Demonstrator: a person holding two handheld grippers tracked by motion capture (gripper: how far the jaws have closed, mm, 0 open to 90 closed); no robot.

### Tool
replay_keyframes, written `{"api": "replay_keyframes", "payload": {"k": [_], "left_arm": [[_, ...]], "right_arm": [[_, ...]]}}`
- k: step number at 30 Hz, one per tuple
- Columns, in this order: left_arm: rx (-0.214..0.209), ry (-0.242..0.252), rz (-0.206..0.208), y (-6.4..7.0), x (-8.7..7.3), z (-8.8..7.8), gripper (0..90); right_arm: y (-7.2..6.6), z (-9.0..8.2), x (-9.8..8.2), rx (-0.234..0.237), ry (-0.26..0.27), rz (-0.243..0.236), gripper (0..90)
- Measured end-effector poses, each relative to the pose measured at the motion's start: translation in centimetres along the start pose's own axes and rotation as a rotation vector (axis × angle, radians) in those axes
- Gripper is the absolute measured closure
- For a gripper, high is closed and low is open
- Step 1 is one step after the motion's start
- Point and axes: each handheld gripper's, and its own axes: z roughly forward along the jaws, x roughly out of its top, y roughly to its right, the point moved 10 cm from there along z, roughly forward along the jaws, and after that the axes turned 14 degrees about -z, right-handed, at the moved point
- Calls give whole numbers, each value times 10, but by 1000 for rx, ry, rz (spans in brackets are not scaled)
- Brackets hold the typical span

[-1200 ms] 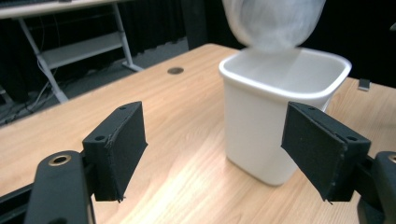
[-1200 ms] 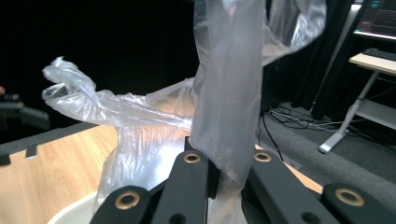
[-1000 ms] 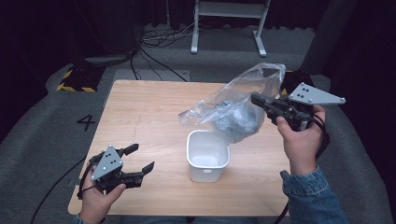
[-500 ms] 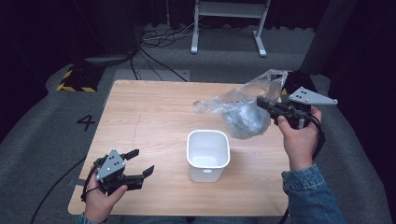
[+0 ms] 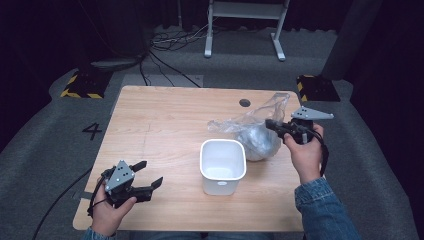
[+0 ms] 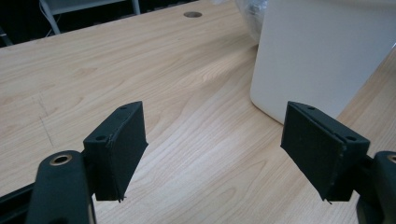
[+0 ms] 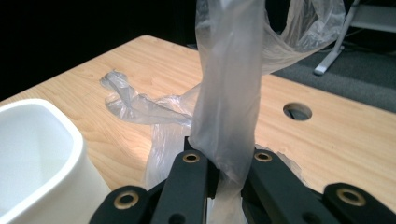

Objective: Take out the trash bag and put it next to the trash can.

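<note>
A clear plastic bag (image 5: 252,131) with something grey bunched inside rests on the wooden table (image 5: 165,120), just right of a white square bin (image 5: 222,164). My right gripper (image 5: 272,125) is shut on the bag's upper edge; the film (image 7: 229,93) rises from between its black jaws. The bin (image 7: 32,154) stands to its left. My left gripper (image 5: 147,175) hovers near the table's front left corner, open and empty. Between its two pads (image 6: 121,149) lies bare wood, and the bin (image 6: 322,51) is ahead to the right.
A round cable hole (image 5: 244,102) sits in the table's far right part. Behind the table stand a white metal frame (image 5: 245,20) and loose cables (image 5: 165,45) on grey floor. Yellow-black striped blocks (image 5: 80,82) lie at both far corners.
My right hand has come down and back toward the table's right side, lowering the bag from above the bin until it rests on the wood. The left hand sank slightly.
</note>
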Motion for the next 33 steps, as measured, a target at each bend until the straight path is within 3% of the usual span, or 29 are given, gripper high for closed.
{"api": "replay_keyframes", "payload": {"k": [8,15,22,27,33], "left_arm": [[4,-6,-10,-4,-3,2,219],[0,-7,-16,-2,-4,3,220],[0,-13,-11,-1,-5,3,219],[6,-11,-22,-3,-7,2,219],[17,-21,-24,-5,-11,1,219]], "right_arm": [[3,-3,-20,-5,-29,37,774],[7,-19,-25,-56,-40,19,526],[9,-45,-34,-100,-14,6,261],[9,-65,-47,-140,-32,-4,174],[16,-82,-69,-197,-74,-1,154]]}}
